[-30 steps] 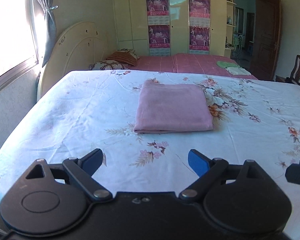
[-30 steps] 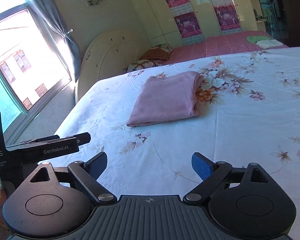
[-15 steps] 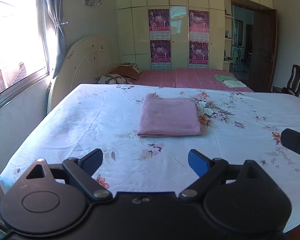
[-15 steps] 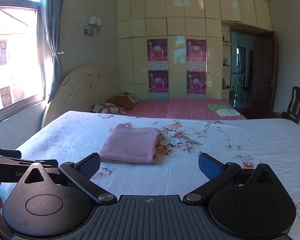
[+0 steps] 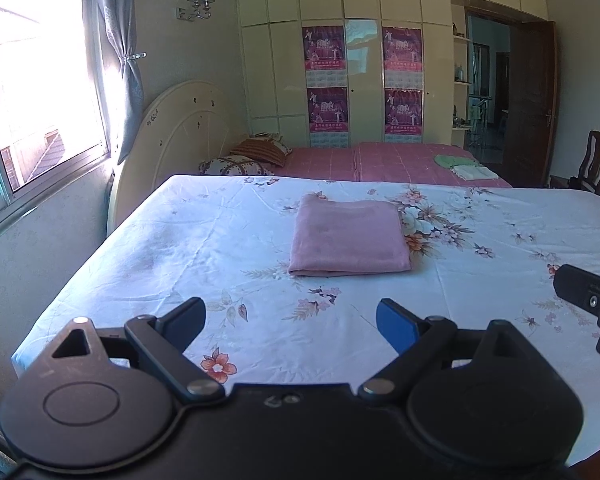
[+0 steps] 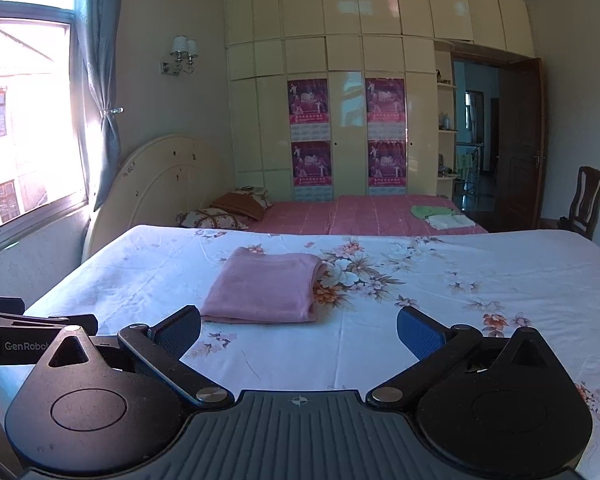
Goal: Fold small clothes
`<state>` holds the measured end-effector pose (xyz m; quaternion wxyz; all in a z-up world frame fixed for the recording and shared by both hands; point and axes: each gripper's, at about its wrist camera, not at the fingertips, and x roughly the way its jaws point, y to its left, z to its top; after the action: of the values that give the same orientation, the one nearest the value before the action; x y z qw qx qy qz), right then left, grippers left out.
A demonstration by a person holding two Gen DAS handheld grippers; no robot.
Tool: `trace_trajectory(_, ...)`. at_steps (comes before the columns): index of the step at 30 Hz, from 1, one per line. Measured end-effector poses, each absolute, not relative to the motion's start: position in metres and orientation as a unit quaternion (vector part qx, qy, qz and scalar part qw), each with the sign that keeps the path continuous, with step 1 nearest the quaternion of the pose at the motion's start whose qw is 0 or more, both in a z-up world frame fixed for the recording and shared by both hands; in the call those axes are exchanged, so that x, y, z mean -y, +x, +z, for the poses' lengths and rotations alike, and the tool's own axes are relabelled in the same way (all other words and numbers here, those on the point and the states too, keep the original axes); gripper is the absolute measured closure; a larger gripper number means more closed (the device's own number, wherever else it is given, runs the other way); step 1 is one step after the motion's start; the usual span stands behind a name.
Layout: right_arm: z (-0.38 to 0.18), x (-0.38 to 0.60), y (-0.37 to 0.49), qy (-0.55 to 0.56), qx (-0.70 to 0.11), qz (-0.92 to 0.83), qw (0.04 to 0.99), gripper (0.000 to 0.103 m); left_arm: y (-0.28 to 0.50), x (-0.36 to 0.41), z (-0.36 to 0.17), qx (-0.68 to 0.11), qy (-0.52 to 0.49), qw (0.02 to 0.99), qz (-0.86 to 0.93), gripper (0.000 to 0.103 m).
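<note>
A pink garment (image 5: 349, 236) lies folded into a neat rectangle on the white floral bedsheet (image 5: 228, 240); it also shows in the right wrist view (image 6: 266, 286). My left gripper (image 5: 291, 320) is open and empty, held back over the near part of the bed, well short of the garment. My right gripper (image 6: 298, 330) is open and empty, also held back from the garment, which lies ahead and slightly left. The right gripper's body shows at the right edge of the left wrist view (image 5: 588, 300).
A second bed with a pink cover (image 5: 380, 158), pillows (image 5: 244, 160) and folded green and white cloths (image 5: 464, 166) stands behind. A round headboard (image 5: 180, 136) and window (image 5: 40, 92) are left. A wardrobe (image 5: 360, 60), door (image 5: 528, 108) and chair (image 5: 596, 164) are at the back right.
Both grippers have pulled back and risen away from the folded garment, staying open. The right gripper's view has levelled out. The garment has not moved.
</note>
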<state>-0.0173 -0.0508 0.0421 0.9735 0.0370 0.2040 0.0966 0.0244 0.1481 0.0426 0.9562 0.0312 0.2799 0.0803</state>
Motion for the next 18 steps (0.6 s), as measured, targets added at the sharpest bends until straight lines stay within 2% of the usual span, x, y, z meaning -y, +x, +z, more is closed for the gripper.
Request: trace_trajectory(18,0.0390,0.0501,-0.0143,0.037,-0.208,0.102,0.972,0.000,0.0227,-0.1500,0.0438,-0.276,0.030,0.957,0.087,0.011)
